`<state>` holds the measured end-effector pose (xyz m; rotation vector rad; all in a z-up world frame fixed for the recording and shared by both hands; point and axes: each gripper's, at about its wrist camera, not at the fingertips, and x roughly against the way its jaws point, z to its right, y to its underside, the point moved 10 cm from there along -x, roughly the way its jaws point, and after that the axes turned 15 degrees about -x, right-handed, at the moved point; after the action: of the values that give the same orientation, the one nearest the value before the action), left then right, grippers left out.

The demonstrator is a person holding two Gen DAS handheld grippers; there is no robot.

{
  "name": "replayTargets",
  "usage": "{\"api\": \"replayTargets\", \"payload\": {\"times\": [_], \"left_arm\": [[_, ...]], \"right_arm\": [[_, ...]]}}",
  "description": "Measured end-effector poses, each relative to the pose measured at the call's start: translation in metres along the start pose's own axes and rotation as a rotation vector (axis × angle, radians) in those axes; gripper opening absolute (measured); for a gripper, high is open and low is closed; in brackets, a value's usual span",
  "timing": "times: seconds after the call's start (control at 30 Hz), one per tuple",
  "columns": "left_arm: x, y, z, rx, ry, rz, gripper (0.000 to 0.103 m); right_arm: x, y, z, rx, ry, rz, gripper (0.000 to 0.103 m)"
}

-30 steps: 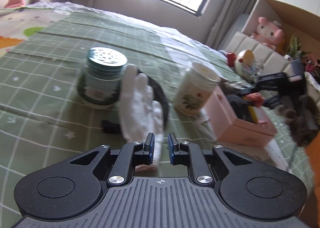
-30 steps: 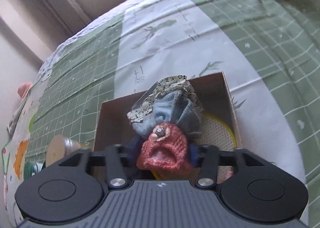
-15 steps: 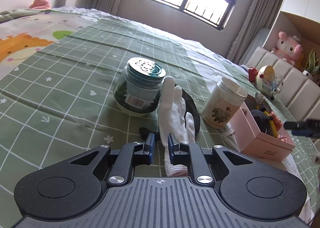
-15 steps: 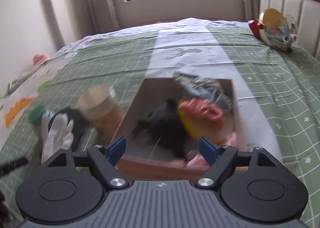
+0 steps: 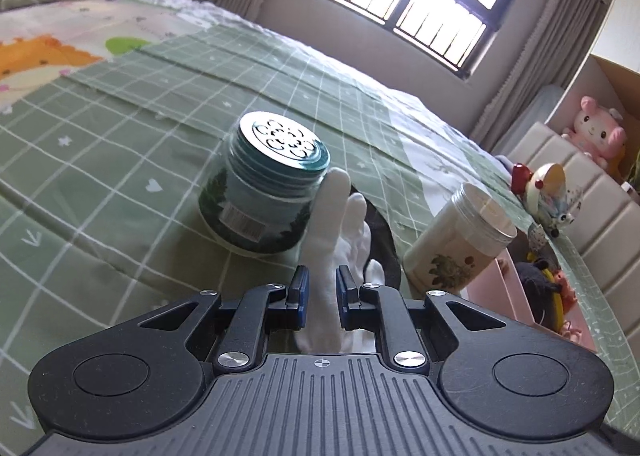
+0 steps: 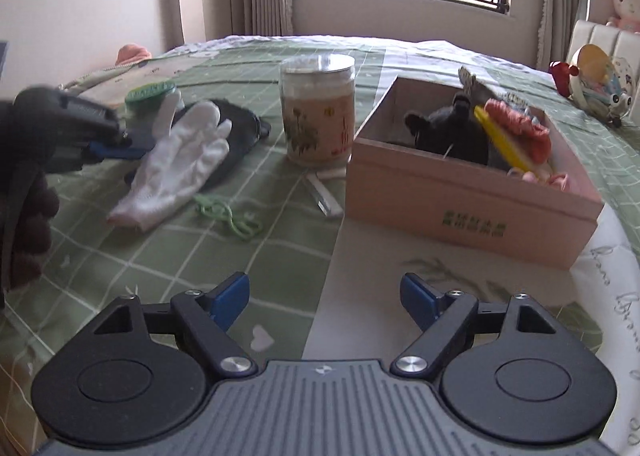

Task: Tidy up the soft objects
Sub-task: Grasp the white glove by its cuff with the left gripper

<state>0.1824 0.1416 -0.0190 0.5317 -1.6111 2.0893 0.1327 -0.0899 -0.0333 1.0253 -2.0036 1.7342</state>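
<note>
Across the bed (image 6: 440,56), a green checked cover with white lines carries everything else. Toward its right side in the right wrist view stands the pink box (image 6: 460,192), open at the top, with a black plush (image 6: 448,132), a yellow piece and an orange-red knitted item (image 6: 516,126) lying inside it. Just left of the box stands a clear jar (image 6: 318,116) with a flower print, and farther left a green-lidded jar (image 5: 264,196) with a barcode label sits beside the glove.

The white glove (image 6: 180,164) lies flat on the bed, its fingers resting over a black cloth (image 6: 240,132), its cuff end nearest the camera. Seen from the left wrist view, the left hand-held gripper (image 5: 319,292) has its blue-padded fingers set narrow on either side of the glove's lower part; whether the pads actually press the fabric cannot be told, since in the right wrist view the left tool appears blurred just beside the glove. A green cord (image 6: 228,216) lies loosely curled near the cuff, apart from the box.

The right hand-held gripper (image 6: 324,300) hovers over the bed in front of the box with its fingers spread wide and nothing between them.
</note>
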Motion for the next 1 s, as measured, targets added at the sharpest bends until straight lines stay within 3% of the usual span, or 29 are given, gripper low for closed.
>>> {"api": "replayTargets", "payload": {"times": [0.23, 0.33, 0.4, 0.5, 0.6, 0.7, 0.83, 1.0], "left_arm": [[-0.014, 0.017, 0.055, -0.167, 0.141, -0.061, 0.016], [-0.011, 0.020, 0.060, -0.249, 0.072, -0.052, 0.016], [-0.002, 0.014, 0.054, -0.275, 0.006, -0.003, 0.016], [0.013, 0.003, 0.030, -0.236, -0.096, 0.055, 0.016], [0.016, 0.007, 0.013, -0.142, -0.064, 0.033, 0.016], [0.016, 0.018, 0.016, -0.144, -0.007, 0.003, 0.016], [0.004, 0.034, 0.045, -0.279, 0.052, -0.067, 0.018], [0.002, 0.058, 0.071, -0.522, 0.019, -0.125, 0.021]], "right_arm": [[-0.006, 0.012, 0.008, -0.028, -0.013, -0.007, 0.091], [-0.006, 0.014, 0.008, -0.028, -0.009, -0.001, 0.092], [-0.005, 0.014, 0.009, -0.030, -0.009, 0.001, 0.093], [-0.006, 0.015, 0.010, -0.037, -0.012, 0.000, 0.095], [-0.007, 0.015, 0.010, -0.043, -0.016, -0.002, 0.096], [-0.007, 0.014, 0.011, -0.045, -0.017, -0.002, 0.097], [-0.007, 0.015, 0.011, -0.045, -0.014, -0.004, 0.097], [-0.008, 0.015, 0.012, -0.045, -0.013, -0.005, 0.098]]}}
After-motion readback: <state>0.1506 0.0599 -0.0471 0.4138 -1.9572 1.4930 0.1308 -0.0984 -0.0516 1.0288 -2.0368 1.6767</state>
